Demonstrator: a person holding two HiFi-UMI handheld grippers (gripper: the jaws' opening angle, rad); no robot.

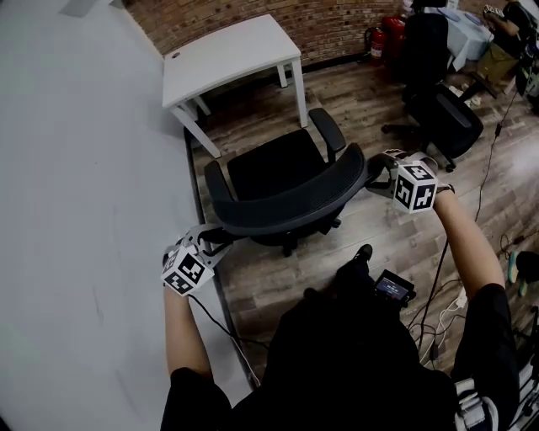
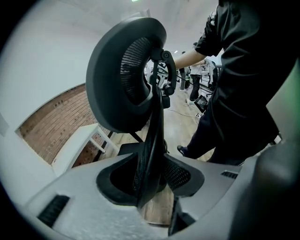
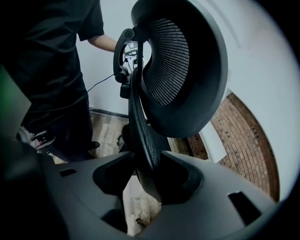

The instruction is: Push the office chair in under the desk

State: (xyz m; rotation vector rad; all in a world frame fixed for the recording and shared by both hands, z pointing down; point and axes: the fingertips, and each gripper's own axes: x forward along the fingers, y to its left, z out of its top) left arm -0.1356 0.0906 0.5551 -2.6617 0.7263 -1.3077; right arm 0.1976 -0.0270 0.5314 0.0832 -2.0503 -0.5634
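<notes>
One office chair (image 1: 274,164) stood on the wooden floor (image 1: 379,244) just short of one white bench (image 1: 227,55), its seat facing far toward the bench and not yet beneath the top. Its curved backrest (image 1: 295,202) was the nearest part to the person, with its long axis running from near left to far right. Two armrests flanked the seat.

The person held two tools. The left tool (image 1: 210,240) was closed on the backrest's left end and the right tool (image 1: 376,174) on its right end. In each gripper view the rim passed between the two jaws, which stood fairly wide around its thickness.

At far right stood at least two more dark chairs (image 1: 442,118), partly cut off and blending together. Two red fire extinguishers (image 1: 383,38) stood by the brick wall (image 1: 328,21). The seat hid most of the office chair's base. The bench's far legs were hidden under its top, and the person's dark clothing filled the near edge.
</notes>
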